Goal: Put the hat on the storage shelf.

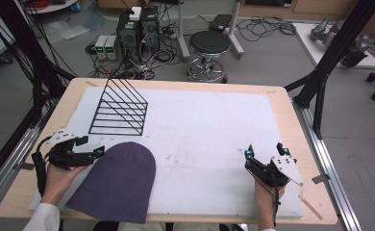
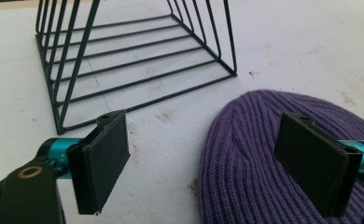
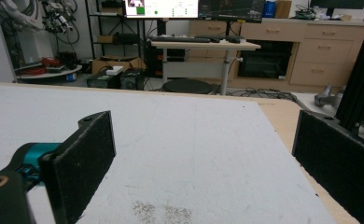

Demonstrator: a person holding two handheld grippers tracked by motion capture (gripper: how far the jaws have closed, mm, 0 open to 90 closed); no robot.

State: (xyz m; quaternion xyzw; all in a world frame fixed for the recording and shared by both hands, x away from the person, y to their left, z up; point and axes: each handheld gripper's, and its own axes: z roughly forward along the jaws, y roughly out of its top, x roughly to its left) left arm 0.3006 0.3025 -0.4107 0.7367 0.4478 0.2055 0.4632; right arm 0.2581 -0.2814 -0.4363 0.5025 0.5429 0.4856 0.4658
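A: The left hand-held gripper [image 1: 87, 147] is released, jaws wide and grasping nothing; the purple beanie [image 1: 118, 180] lies just beside it on the tabletop [image 1: 281, 101], under its right-hand jaw.

B: The right hand-held gripper [image 1: 267, 154]?

A: Also released, well apart from the beanie, over bare white mat [image 1: 209, 130].

B: Risks?

A: Closing now might pinch only a fold of knit, so it slips; the wire rack [image 1: 120, 108] just ahead could get bumped.

B: Anything unclear?

A: The beanie's near edge is cut off.
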